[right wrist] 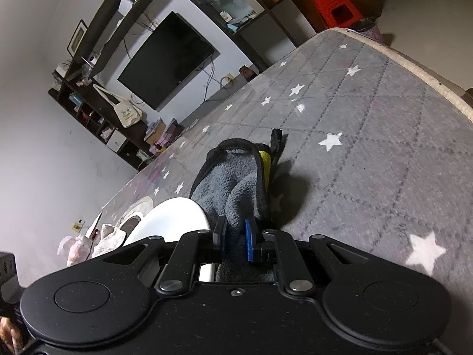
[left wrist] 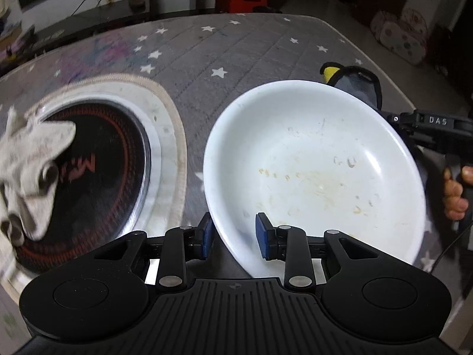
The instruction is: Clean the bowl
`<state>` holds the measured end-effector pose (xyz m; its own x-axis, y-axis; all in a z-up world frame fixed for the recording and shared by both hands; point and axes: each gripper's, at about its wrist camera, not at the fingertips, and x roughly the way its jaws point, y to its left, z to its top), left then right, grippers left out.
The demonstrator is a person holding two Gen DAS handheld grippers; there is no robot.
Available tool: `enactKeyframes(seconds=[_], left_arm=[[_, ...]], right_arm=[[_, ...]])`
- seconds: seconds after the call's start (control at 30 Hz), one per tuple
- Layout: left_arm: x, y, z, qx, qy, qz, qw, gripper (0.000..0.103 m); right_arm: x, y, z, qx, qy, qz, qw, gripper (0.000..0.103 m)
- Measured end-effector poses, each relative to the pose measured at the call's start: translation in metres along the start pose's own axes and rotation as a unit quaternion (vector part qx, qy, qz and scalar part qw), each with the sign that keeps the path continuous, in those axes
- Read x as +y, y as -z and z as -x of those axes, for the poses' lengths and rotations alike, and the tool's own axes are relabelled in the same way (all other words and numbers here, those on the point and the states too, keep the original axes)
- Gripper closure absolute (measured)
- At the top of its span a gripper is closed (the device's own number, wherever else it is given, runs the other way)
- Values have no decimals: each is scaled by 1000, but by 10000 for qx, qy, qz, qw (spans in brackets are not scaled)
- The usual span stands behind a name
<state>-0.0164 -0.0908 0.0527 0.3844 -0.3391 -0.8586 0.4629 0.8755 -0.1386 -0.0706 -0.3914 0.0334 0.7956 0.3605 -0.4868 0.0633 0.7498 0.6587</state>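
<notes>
Blue-padded fingers of the left gripper (left wrist: 235, 236) fill the bottom of the left wrist view, straddling the near rim of the white bowl (left wrist: 319, 162): one pad outside the wall, one inside, with a visible gap, so the jaws look only partly closed and not yet pinching the rim. The bowl sits tilted at centre right on the grey star-patterned table cover (left wrist: 236, 47), its inside streaked with yellowish food residue (left wrist: 295, 177). At the right edge the right gripper (left wrist: 428, 127) reaches in behind the bowl, with a grey-and-yellow cloth (left wrist: 354, 80) showing above the rim. At left lies a crumpled white rag (left wrist: 32, 171) over a round black induction hob (left wrist: 109, 171).

Turning to the right wrist view, the fingers at bottom centre are narrowed onto the fleecy cloth, gripping its near end; the cloth hangs forward over the table. The bowl's rim shows at lower left, just beside the cloth.

To wipe well, I would judge the left gripper should first close firmly on the rim, steadying the bowl, then the cloth should be brought over the edge and pressed flat on the stains, sweeping in circles.
</notes>
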Motion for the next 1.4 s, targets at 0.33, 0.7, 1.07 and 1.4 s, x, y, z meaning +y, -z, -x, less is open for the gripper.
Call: enactKeyframes(seconds=[0.33,0.7,1.07,1.4], left_arm=[[-4,20,8,-22,285,619,9977,71],[-10,31,10,-39,360,1018,9941,72],[-9,36,14,-63,339,1124,9931,73],[-8,30,12,23,306,718,9969,72]], right_arm=[[0,11,17,-71,56,2,10000,89],[-1,30,39,-168,52,-59,9998,89],[4,63,68,-169,13,-45,9998,89],[0,63,70,-119,-53,-135,9998,89]])
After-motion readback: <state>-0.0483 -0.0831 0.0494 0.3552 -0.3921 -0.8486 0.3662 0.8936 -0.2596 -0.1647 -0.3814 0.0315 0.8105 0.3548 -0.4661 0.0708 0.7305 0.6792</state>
